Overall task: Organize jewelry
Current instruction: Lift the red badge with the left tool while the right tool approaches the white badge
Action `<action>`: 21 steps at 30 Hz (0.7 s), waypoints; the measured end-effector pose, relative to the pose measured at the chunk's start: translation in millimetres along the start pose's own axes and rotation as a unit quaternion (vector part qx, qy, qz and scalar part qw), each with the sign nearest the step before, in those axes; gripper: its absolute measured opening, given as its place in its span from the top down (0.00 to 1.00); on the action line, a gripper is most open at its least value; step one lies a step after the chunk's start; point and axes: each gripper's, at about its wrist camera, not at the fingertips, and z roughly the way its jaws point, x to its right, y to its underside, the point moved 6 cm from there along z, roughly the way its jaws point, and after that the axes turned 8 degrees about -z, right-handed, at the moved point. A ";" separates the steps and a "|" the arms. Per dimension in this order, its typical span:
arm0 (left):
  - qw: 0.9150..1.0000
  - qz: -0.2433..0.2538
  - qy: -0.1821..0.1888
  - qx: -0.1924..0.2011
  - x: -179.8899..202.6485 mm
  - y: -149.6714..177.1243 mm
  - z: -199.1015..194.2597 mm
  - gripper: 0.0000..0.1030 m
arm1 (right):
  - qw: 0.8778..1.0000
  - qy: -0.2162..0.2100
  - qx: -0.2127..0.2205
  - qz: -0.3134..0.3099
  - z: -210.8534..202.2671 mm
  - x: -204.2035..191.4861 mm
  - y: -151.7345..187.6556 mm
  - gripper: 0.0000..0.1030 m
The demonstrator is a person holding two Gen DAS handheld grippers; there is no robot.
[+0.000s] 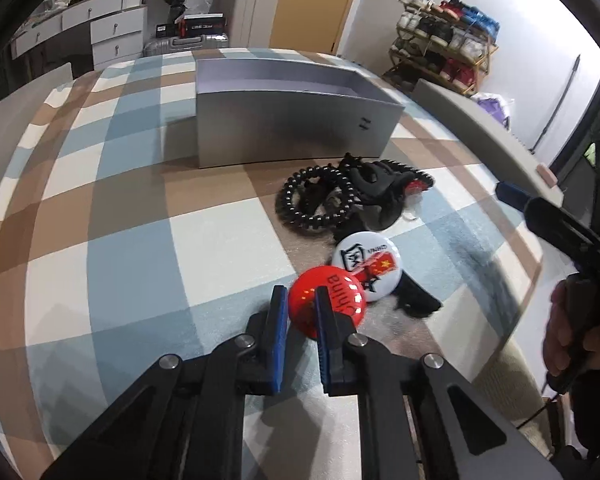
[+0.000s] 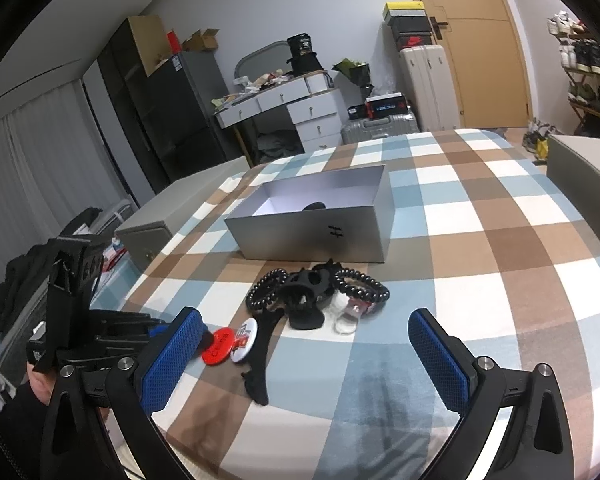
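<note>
Gripping the near edge of a red badge (image 1: 332,300), the left gripper (image 1: 302,304) has its two blue pads closed on that round pin, which lies on the checked tablecloth (image 1: 120,240) and overlaps the rim of a white badge (image 1: 366,266) just beside it. Behind the two badges sits a tangle of jewelry: a black beaded bracelet (image 1: 300,204) looped against a black hair claw (image 1: 374,188), with a second beaded bracelet (image 2: 362,286) and a small clear piece (image 2: 346,320) showing in the right wrist view. A long black clip (image 2: 260,360) lies on the cloth nearer the person, its far end touching the white badge. Farther back stands an open grey box (image 1: 292,136); a dark object rests inside it, only partly visible over the front wall. The right gripper (image 2: 308,360) hovers above the cloth with its blue pads wide apart and nothing between them, well short of the pile. A hand (image 1: 568,336) holds the right gripper's handle at the table's edge in the left wrist view.
</note>
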 end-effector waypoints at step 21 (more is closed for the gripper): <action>0.978 0.202 -0.005 -0.048 29.1 -0.4 20.3 0.52 | 1.000 0.001 0.000 0.013 -0.2 5.4 6.9 0.00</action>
